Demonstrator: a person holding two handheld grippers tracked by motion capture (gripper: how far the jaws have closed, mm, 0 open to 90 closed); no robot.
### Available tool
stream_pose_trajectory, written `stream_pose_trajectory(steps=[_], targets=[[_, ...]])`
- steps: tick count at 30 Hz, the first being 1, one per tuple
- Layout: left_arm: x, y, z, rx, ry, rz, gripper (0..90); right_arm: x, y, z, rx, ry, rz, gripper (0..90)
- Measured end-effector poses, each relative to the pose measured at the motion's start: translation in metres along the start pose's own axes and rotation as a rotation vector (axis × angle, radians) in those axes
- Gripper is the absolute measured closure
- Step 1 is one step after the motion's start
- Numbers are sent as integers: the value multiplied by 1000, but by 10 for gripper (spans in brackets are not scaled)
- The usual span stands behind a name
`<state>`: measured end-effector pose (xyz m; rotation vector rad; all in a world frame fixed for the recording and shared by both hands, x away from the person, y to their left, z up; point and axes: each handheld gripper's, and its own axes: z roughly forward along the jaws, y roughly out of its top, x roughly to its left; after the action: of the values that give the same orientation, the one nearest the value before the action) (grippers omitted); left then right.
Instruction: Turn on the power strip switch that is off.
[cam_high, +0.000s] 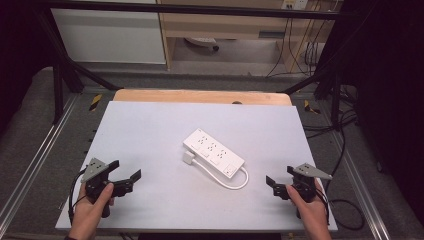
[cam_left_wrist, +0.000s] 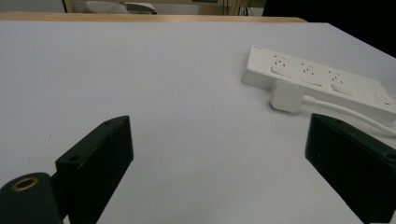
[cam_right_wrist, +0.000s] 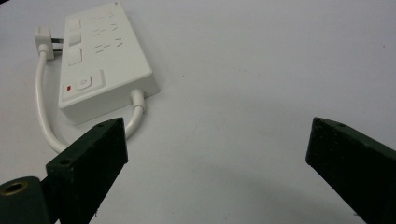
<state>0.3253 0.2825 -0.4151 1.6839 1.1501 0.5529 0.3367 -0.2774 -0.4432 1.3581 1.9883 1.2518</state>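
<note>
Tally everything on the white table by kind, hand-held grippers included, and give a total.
Power strip, white, with its own cord and plug: 1
Hand-held gripper, black, left and right: 2
Total: 3

A white power strip lay flat and diagonal near the centre of the table, sockets facing up. Its switch with a red indicator sat at the cable end. The short white cable looped back alongside the body to the white plug, which rested touching the strip's side.
</note>
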Motion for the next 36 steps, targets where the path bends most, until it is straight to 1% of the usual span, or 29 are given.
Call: stream_pose_trajectory(steps=[2, 9, 10, 16, 20, 23, 25, 28, 30, 32, 34, 36], targets=[[0, 0, 0, 0, -2, 1, 77, 1, 0, 1, 10, 3, 2, 59], [-1, 0, 0, 1, -9, 4, 75, 2, 4, -1, 16, 9, -3, 53], [-1, -1, 0, 1, -10, 5, 75, 2, 5, -1, 16, 10, -12, 53], [-1, -1, 2, 10, -16, 16, 70, 4, 9, -3, 13, 37, -10, 46], [-2, -1, 3, 13, -20, 23, 70, 5, 11, -5, -6, 55, -15, 46], [-2, -1, 3, 12, -18, 23, 70, 7, 12, -6, -20, 78, -18, 55], [-2, -1, 3, 12, -18, 24, 70, 9, 13, -7, -40, 93, -21, 72], [-2, -2, 3, 16, -15, 25, 70, 13, 15, -8, -72, 102, -30, 71], [-2, -2, 2, 17, -13, 27, 70, 16, 18, -10, -89, 118, -20, 66], [-2, -2, 3, 16, -13, 28, 70, 17, 23, -12, -100, 134, 3, 54], [-2, -2, 3, 19, -10, 28, 69, 18, 29, -13, -105, 130, 6, 46], [-2, -2, 3, 18, -12, 30, 69, 18, 35, -14, -105, 113, -10, 41]])
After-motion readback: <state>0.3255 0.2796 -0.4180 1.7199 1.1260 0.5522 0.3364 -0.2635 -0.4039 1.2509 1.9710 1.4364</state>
